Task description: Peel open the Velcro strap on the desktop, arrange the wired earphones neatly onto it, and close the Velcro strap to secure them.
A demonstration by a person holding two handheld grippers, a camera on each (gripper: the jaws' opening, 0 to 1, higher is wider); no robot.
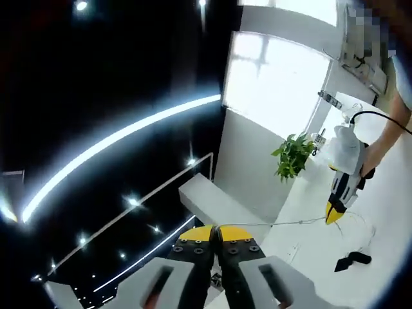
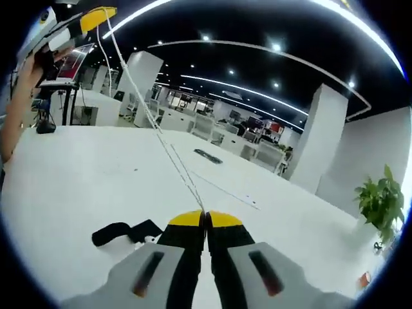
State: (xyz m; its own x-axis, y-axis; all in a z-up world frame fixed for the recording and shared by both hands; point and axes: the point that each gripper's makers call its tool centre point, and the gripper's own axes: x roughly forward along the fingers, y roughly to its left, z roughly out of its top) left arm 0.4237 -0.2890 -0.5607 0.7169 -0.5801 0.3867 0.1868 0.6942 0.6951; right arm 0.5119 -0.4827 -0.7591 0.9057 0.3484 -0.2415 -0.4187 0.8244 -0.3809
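In the left gripper view, the left gripper (image 1: 217, 232) sits at the bottom with its yellow-tipped jaws pressed together, pinching the thin white earphone cable (image 1: 293, 222). The cable runs out from the tips across the white desk (image 1: 386, 212) to the right gripper (image 1: 334, 215), which hangs tip-down over the desk with a hand (image 1: 372, 154) wrapped around its body. Those jaws look closed around the other end of the cable. Just past it on the desk lies the black Velcro strap (image 1: 351, 261), flat and apart from both grippers. Some loose loops of cable lie faintly near the strap, hard to make out. Farther back there's a green potted plant (image 1: 293, 156) by the white wall.

In the right gripper view, same deal: the jaws of the right one (image 2: 206, 219) are shut tight on the cable (image 2: 168, 151), which comes out as two thin strands side by side. The strap (image 2: 125, 233) lies on the desk (image 2: 77, 180) just left of the jaws, near but not touching. The cable climbs up and left, off the desk, to the left gripper (image 2: 96, 16) held high in the corner, a forearm (image 2: 16, 103) below it. Well beyond, a small dark object (image 2: 208, 156) lies on the desk, too small to tell what, and the plant (image 2: 380, 199) stands far right.
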